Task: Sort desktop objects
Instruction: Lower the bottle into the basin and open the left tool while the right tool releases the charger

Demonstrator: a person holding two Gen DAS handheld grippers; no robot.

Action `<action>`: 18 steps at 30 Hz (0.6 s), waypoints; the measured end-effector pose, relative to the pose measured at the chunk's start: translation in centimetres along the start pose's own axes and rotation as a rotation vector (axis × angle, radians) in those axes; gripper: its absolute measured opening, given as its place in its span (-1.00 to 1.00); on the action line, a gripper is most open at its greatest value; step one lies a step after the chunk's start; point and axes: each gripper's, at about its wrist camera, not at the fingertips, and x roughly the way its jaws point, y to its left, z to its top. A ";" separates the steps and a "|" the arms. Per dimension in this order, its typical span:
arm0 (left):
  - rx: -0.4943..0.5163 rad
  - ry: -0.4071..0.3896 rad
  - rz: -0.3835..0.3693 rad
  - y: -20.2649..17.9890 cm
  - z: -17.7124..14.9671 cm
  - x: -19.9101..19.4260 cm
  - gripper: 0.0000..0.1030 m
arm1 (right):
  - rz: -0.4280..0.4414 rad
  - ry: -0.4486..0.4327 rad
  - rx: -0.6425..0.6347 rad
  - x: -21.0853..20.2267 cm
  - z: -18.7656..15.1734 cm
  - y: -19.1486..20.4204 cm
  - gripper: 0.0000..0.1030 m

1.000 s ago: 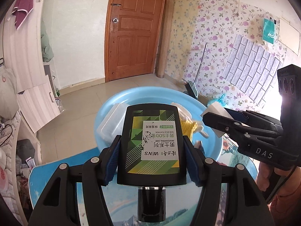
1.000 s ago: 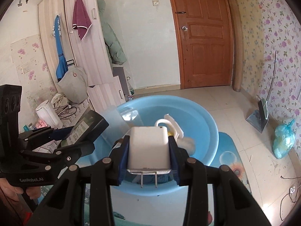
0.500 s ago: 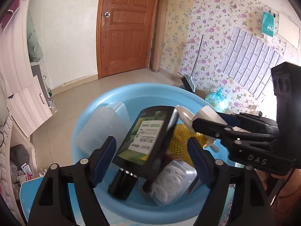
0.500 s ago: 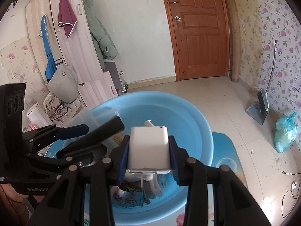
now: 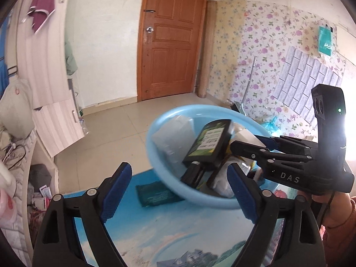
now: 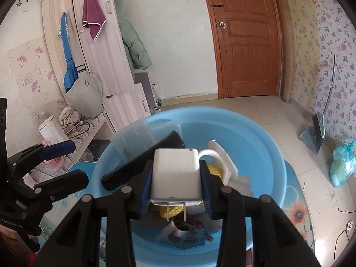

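A light blue basin (image 5: 155, 155) stands on the picture-printed table mat. In it lies a black bottle with a green label (image 5: 209, 142), its cap toward me. My left gripper (image 5: 179, 189) is pulled back from the basin, its jaws opening with nothing between them. It also shows at the left of the right wrist view as the left gripper (image 6: 73, 163). My right gripper (image 6: 175, 184) is shut on a white plug charger (image 6: 175, 175), prongs toward the camera, held over the basin (image 6: 267, 144). The black bottle (image 6: 144, 162) leans beside it.
The basin also holds a clear plastic container (image 6: 133, 138), a white handled piece (image 6: 220, 160), yellow cord (image 6: 213, 169) and small packets. A dark green packet (image 5: 155, 197) lies on the mat by the basin. A hand (image 5: 333, 209) holds the right gripper. Shelf clutter lies left.
My left gripper let go of the black bottle, which now lies in the basin, and drew back with wider jaws. The right gripper carried the charger lower over the basin.
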 end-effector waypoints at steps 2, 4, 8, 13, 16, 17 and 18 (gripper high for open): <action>-0.029 0.014 0.019 1.5 -0.9 -0.2 0.74 | 0.005 0.007 -0.015 0.2 -0.2 0.9 -0.27; -0.060 0.026 0.036 2.9 -2.0 -0.3 0.75 | 0.006 0.014 -0.016 0.5 -0.5 1.4 -0.27; -0.129 0.074 0.063 5.6 -4.4 0.6 0.76 | -0.011 0.016 -0.009 0.6 -0.6 1.2 -0.27; -0.121 0.168 0.112 7.2 -6.4 3.7 0.76 | -0.025 0.020 -0.016 0.6 -0.7 1.5 -0.27; -0.108 0.200 0.117 7.2 -6.7 5.3 0.76 | -0.020 0.016 -0.012 0.6 -0.8 1.5 -0.27; -0.104 0.210 0.112 7.1 -6.5 5.9 0.76 | -0.017 0.017 -0.010 0.7 -0.9 1.5 -0.27; -0.098 0.219 0.110 7.0 -6.4 6.5 0.76 | -0.015 0.017 -0.011 0.7 -0.9 1.5 -0.27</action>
